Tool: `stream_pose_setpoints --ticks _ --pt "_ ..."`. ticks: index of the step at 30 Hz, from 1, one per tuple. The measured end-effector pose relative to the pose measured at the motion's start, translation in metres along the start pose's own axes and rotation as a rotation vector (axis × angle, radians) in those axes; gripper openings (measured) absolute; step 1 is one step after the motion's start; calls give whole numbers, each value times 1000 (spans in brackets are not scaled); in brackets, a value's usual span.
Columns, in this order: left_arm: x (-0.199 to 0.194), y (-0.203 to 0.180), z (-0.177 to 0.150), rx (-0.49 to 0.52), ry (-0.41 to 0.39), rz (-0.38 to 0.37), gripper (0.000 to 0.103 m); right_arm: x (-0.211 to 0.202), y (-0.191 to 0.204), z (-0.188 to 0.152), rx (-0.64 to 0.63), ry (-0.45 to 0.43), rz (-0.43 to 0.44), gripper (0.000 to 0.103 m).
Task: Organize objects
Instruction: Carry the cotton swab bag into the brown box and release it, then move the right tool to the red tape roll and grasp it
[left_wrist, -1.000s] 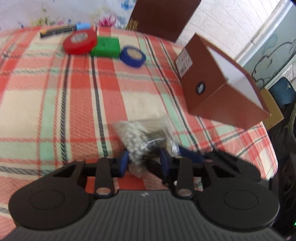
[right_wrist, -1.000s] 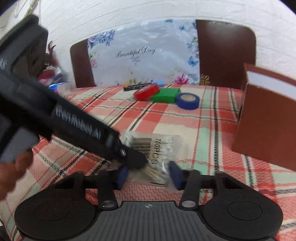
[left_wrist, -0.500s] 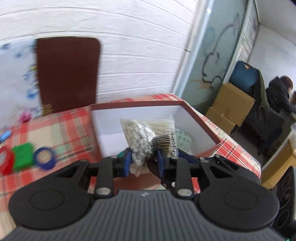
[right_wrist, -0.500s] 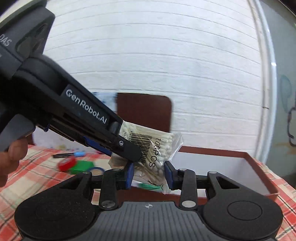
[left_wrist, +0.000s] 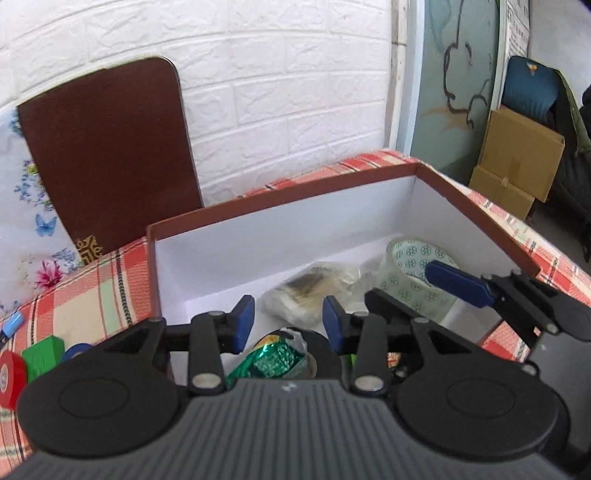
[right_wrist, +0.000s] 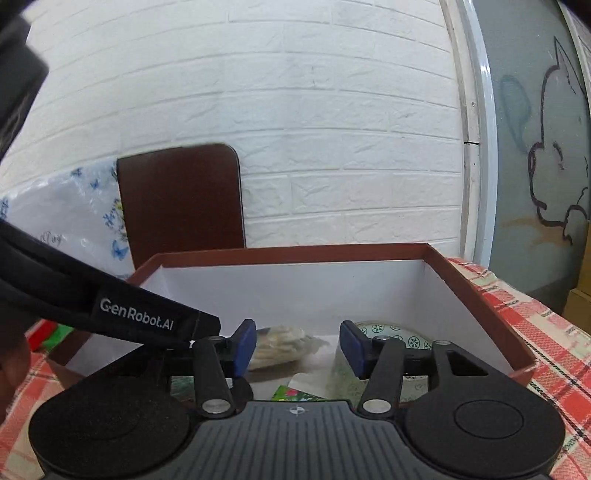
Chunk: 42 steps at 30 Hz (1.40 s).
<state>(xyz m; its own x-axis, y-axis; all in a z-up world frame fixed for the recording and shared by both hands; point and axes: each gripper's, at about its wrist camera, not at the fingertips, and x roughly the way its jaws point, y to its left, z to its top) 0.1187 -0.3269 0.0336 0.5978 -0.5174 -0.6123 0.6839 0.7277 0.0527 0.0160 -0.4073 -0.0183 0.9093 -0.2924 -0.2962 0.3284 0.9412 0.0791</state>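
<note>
Both grippers hover over a brown box (left_wrist: 288, 192) with white inner walls (right_wrist: 295, 284). A clear bag of cotton swabs (left_wrist: 314, 291) lies blurred on the box floor, free of any pad; the same bag (right_wrist: 284, 345) shows beyond the right fingers. My left gripper (left_wrist: 288, 325) has its jaws opening with nothing between them. My right gripper (right_wrist: 297, 347) also has its jaws opening and empty; its blue fingertip (left_wrist: 458, 282) reaches in from the right. A roll of clear tape (left_wrist: 413, 273) and a green foil packet (left_wrist: 273, 360) lie in the box.
On the checked tablecloth (left_wrist: 88, 295) left of the box sit a red tape roll (left_wrist: 11, 373), a green block (left_wrist: 42, 356) and a blue tape roll (left_wrist: 75, 349). A brown chair back (left_wrist: 107, 155) stands against the white brick wall. Cardboard boxes (left_wrist: 517, 162) stand at the right.
Both grippers carried the swab bag from the tablecloth up over the box, then opened. The bag has dropped from their pads onto the box floor.
</note>
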Motion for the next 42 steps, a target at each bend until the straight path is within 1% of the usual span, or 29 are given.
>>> stream_pose_setpoints --ticks 2,10,17,27,33,42 --pt "-8 -2 -2 11 3 39 45 -10 2 0 -5 -8 -2 51" --pt "-57 -14 -17 44 -31 116 48 -62 13 -5 59 -34 14 52" --pt "-90 -8 -42 19 -30 143 48 -93 24 -21 121 2 41 52" --pt "-121 17 -77 -34 -25 186 49 -125 51 -32 84 37 68 52" --pt "-133 42 -97 -61 -24 231 53 -125 84 -33 31 67 117 52" --pt "-133 105 -124 -157 23 306 54 -102 139 -40 -39 145 217 53"
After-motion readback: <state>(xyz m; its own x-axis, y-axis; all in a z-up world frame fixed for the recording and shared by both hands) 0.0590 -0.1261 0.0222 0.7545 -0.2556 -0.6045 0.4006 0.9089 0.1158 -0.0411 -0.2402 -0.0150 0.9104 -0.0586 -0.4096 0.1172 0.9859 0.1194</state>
